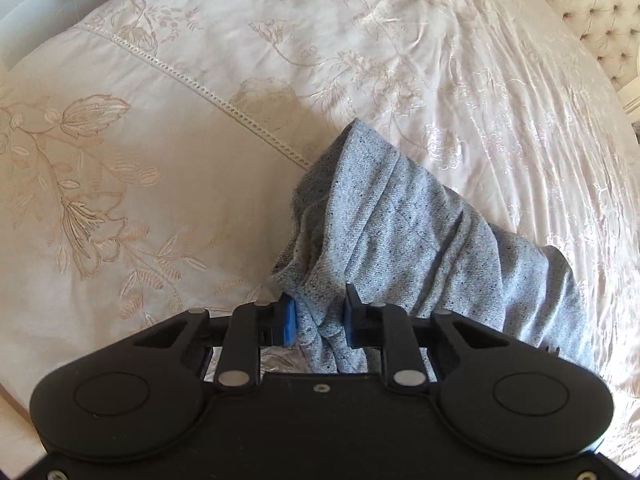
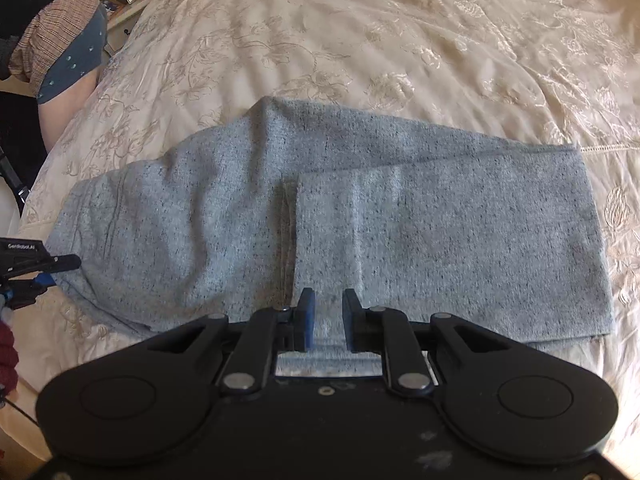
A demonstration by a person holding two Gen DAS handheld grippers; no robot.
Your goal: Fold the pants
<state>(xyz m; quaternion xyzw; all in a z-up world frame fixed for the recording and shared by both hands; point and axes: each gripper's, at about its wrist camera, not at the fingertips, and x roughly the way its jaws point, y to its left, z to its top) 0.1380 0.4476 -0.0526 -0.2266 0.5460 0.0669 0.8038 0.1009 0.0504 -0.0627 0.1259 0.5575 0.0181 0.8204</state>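
The grey pants (image 2: pixel 360 208) lie across the bed (image 2: pixel 400 40), on its cream embroidered cover and close to the near edge, with one end already folded over so that a doubled layer sits flat toward the right and the looser, rumpled part trails to the left. That layout suits a fold made from both ends, which is probably why each hand works one end of the cloth. The left tool (image 1: pixel 320 316) points steeply down at the bed and pinches a bunched wad of the grey fabric between its blue pads, the cloth gathering into ridges as it rises into the grip; in the right wrist view it shows at the left edge of the pants. The right tool (image 2: pixel 329 314) also tilts steeply down, over the near edge of the folded part. Its pads stand partly apart with a strip of grey cloth between them, but I cannot tell whether they press on it. A person's checked sleeve (image 2: pixel 60 28) shows beyond the bed's far left corner.
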